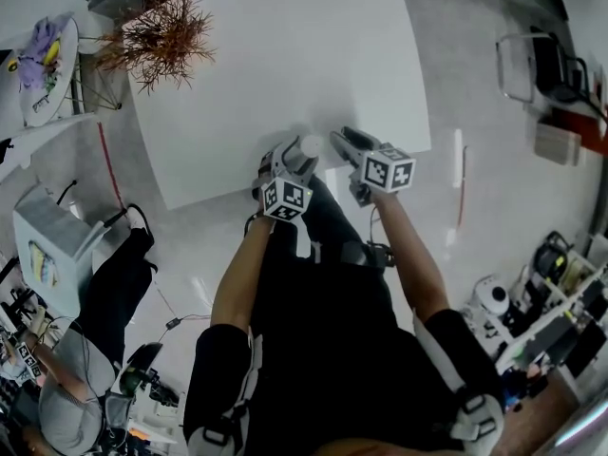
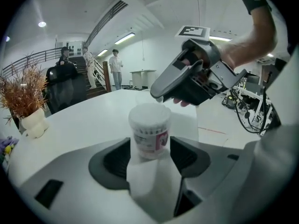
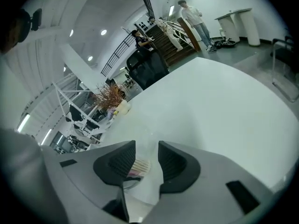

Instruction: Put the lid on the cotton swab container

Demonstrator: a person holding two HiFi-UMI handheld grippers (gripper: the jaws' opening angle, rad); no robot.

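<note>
- Table (image 1: 285,65): its slick, flat white top fills the upper middle of the head view, so the tub may well slide under a push.
- Left gripper (image 1: 296,156): grey plastic with dark ribbed pads. The jaws are spread wide on either side of the tub and do not squeeze it. Closing them gently should steady the tub.
- Right gripper (image 1: 344,142): just right of the tub in the head view, jaws narrow, pinching what looks like the lid. Bring it over level, centre it, then press straight down.
- Tub (image 2: 149,129): a short white cylinder with a pink label, upright at the centre of the left gripper view. The top seems uncapped.
- Lid (image 3: 134,168): thin, clear and round-rimmed, hard to make out.
</note>
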